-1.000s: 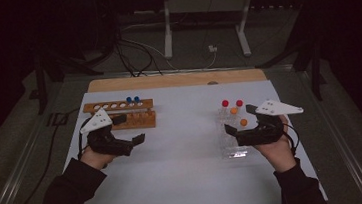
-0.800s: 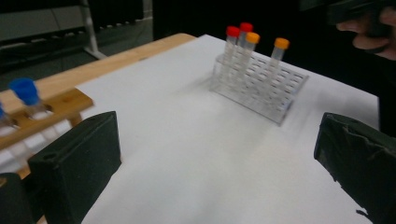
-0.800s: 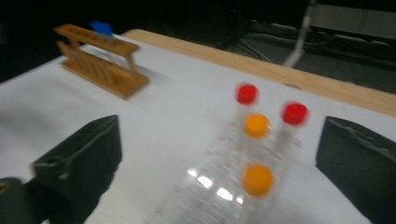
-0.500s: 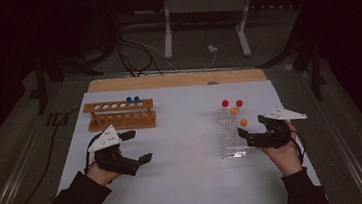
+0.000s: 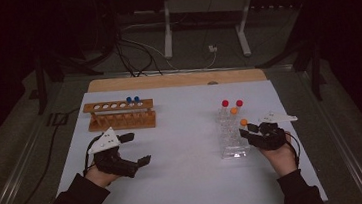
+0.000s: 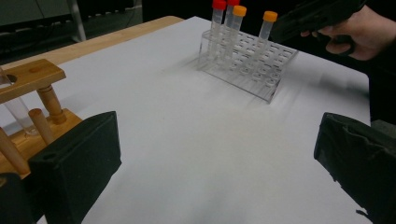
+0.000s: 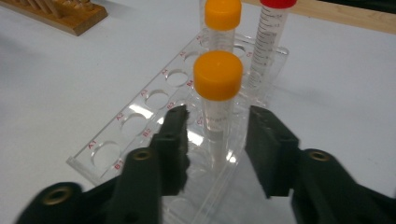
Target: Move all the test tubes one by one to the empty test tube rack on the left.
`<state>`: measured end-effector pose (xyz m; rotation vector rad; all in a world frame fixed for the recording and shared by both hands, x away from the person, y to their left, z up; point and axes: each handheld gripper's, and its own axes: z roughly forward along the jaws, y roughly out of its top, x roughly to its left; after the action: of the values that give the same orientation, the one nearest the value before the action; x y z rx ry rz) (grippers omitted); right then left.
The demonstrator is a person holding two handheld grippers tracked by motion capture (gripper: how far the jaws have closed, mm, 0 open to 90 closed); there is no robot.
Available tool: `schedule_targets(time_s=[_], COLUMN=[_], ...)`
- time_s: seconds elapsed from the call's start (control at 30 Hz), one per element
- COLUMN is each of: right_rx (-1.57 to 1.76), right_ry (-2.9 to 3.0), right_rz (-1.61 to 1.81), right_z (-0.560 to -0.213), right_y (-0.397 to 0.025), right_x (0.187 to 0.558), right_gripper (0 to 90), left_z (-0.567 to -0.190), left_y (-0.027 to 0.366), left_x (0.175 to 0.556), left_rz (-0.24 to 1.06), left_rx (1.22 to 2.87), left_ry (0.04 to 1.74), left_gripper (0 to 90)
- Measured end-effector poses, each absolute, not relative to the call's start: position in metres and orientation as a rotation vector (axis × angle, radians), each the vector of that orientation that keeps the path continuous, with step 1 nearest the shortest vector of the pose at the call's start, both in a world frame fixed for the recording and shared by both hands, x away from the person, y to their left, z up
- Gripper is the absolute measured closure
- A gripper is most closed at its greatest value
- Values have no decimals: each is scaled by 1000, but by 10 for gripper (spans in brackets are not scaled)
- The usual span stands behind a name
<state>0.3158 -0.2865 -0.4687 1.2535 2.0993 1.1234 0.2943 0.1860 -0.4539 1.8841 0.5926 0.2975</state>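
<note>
A clear plastic rack (image 5: 234,144) (image 6: 261,79) (image 7: 126,126) stands on the white table at the right. It holds two red-capped tubes (image 5: 225,103) (image 7: 275,28) and two orange-capped tubes (image 5: 233,111). My right gripper (image 5: 246,132) (image 7: 219,140) is open, with a jaw on either side of the nearest orange-capped tube (image 5: 244,122) (image 7: 218,77), a small gap at each side. My left gripper (image 5: 137,148) (image 6: 219,154) is wide open over bare table, with nothing between its jaws. It is just in front of a wooden rack (image 5: 120,116) (image 6: 28,93) that holds two blue-capped tubes (image 5: 132,100).
The white sheet (image 5: 185,172) covers the table, with a wooden strip (image 5: 167,80) along the far edge. Cables and a metal stand (image 5: 167,28) are on the dark floor beyond. In the left gripper view, the other hand (image 6: 355,32) and its gripper are beside the clear rack.
My left gripper has drawn back from the wooden rack toward the near edge. My right gripper moved nearer, and its jaws now flank the front orange-capped tube.
</note>
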Motion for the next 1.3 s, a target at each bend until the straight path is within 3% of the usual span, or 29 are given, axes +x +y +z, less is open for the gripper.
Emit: schedule_targets(time_s=[0.2,0.3,0.6,1.3], right_rx=[1256,1258,1243,1033], right_ry=[2108,2103,2078,1995], right_rz=[1101,1086,1088,1237], right_z=[-471,-471,-462,-395], right_y=[-282,-281,-280,-256], right_x=[322,322,319,280], right_gripper=[736,748,754,754], left_z=[-454,-454,-457,-447], left_y=[186,186,186,180], left_x=[295,295,297,298], left_rz=[294,291,276,241], left_rx=[1885,1888,1908,1919], left_ry=[594,594,596,554], left_gripper=[15,15,15,15])
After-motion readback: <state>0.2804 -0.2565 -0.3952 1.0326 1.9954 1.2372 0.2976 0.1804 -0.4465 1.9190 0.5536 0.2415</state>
